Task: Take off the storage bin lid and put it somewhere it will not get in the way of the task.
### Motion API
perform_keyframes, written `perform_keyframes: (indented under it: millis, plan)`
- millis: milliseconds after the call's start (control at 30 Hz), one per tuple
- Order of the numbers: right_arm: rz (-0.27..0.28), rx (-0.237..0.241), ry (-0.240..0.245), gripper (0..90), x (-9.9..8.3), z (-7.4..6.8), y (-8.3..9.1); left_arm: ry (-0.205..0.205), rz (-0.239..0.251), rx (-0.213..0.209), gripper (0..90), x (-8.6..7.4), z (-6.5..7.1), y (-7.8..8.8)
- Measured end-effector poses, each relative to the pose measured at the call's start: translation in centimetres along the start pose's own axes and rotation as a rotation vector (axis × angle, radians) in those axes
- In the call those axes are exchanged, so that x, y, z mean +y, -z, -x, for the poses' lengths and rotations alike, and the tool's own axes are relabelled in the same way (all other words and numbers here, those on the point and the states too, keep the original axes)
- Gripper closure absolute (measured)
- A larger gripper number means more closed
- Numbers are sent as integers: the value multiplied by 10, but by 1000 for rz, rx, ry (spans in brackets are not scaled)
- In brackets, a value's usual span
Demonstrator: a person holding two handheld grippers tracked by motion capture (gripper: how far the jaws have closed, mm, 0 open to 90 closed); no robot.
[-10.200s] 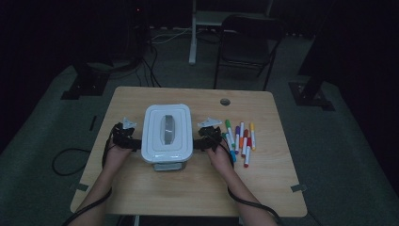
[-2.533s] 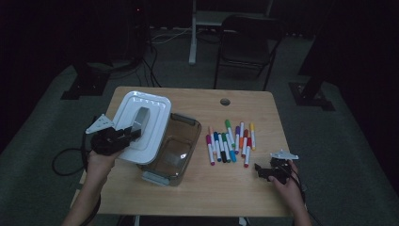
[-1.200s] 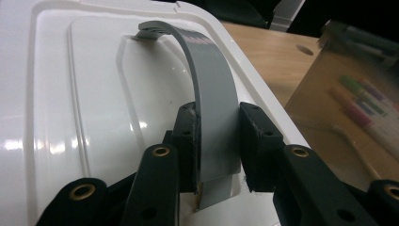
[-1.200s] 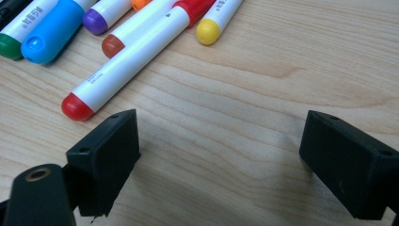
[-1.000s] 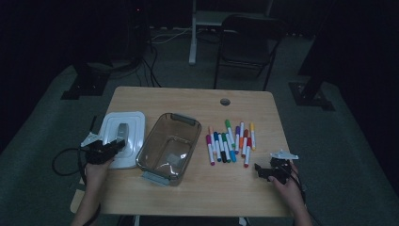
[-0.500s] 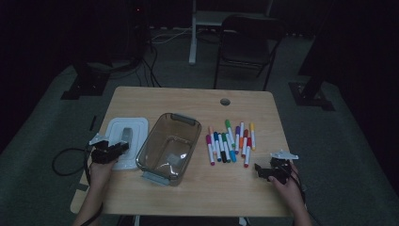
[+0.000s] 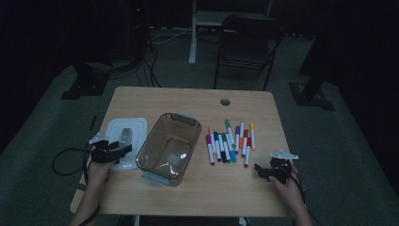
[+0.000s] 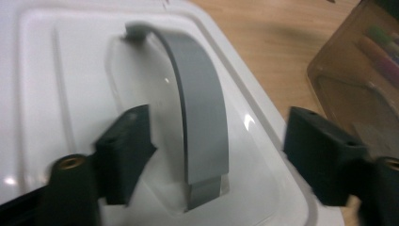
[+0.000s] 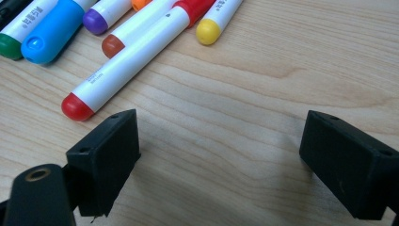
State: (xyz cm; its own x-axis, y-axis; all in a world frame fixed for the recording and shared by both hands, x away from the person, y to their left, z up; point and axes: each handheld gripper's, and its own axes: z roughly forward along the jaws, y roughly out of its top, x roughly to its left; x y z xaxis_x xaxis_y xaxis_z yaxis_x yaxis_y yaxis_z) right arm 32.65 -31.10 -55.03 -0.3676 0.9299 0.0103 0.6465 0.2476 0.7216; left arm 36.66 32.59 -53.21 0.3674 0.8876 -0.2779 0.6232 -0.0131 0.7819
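A white lid [image 7: 123, 141] with a grey handle [image 8: 200, 117] lies flat at the table's left. My left gripper [image 7: 113, 151] hovers over its near edge; its jaws have just been opening and stand apart on either side of the handle without touching it [image 8: 214, 157]. A clear brown-tinted box [image 7: 168, 148] sits open beside the lid. Several coloured markers [image 7: 229, 141] lie in a row right of the box. My right gripper [image 7: 266, 170] rests open low over bare wood near the table's right front [image 9: 219, 160], just short of a red-capped marker [image 9: 124, 63].
A round cable hole [image 7: 225, 101] is in the table's far edge. A dark chair [image 7: 247, 42] and stand legs are on the floor beyond the table. Cables trail off the left side [image 7: 66, 160].
The left gripper set the lid flat on the table left of the box, and its jaws opened off the handle. The right gripper stayed where it was.
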Motion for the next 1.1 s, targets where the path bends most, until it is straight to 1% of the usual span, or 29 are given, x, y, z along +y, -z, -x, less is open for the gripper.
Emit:
perform_keyframes:
  millis: [33,67,100,133,167,200,233,267,300,333,367,400,433,567,600,633,667,700,733,767,800,833,867,900,933,967,1033,1067,1100]
  plan:
    - [0,0,0,121,0,0,0,-24,-1,11,91,3,3,4]
    - [0,0,0,121,0,0,0,-24,-1,11,63,3,3,4]
    - [0,0,0,121,0,0,0,-38,-14,12,5,6,6,6]
    - [0,0,0,121,0,0,0,-38,-14,12,5,6,6,6]
    - [0,0,0,121,0,0,0,-56,-21,35,5,8,11,7]
    - [0,0,0,121,0,0,0,-56,-21,35,5,8,11,7]
    - [0,0,0,121,0,0,0,-78,-26,45,5,9,15,8]
    - [0,0,0,121,0,0,0,-104,-26,66,5,10,21,8]
    - [0,0,0,121,0,0,0,-119,-25,73,5,10,24,9]
    - [0,0,0,121,0,0,0,-119,-25,73,5,10,24,9]
    - [-2,1,0,121,1,1,0,-130,-21,64,5,11,28,9]
    - [0,0,0,121,1,1,-1,-130,-21,64,5,11,28,9]
    - [0,-3,-3,121,1,2,-1,-156,-11,62,5,11,35,8]
    - [0,-8,-10,121,2,2,-2,-172,-7,51,5,11,40,8]
    - [0,-4,-3,125,3,3,-3,-179,-8,27,5,12,47,7]
    - [0,-4,-3,125,3,3,-3,-179,-8,27,5,12,47,7]
    - [1,0,1,125,3,3,-3,-188,-8,20,5,12,52,6]
    - [1,0,1,125,3,3,-3,-188,-8,20,5,12,52,6]
    - [-2,3,3,124,3,3,-3,-202,-6,12,5,11,57,5]
    - [-2,3,3,124,3,3,-3,-202,-6,12,5,11,57,5]
    - [-1,-2,-3,124,3,2,-3,-209,-11,8,6,11,61,4]
    - [-1,-2,-4,125,3,2,-3,-225,-17,3,5,9,67,3]
    - [-1,-2,-4,125,3,2,-3,-225,-17,3,6,9,67,3]
    - [-1,-20,-21,125,3,-1,-3,-227,-18,-1,5,8,69,3]
    - [0,-34,-34,125,3,-3,-4,-211,-17,-19,5,5,72,2]
    - [0,-34,-34,125,3,-3,-4,-211,-17,-19,5,5,72,2]
    - [0,-59,-58,125,5,-6,-5,-208,-21,-29,5,1,76,1]
    - [1,-53,-51,126,5,-6,-6,-215,-24,-31,5,-2,81,1]
    - [1,-53,-51,126,5,-6,-6,-215,-24,-31,6,-2,81,1]
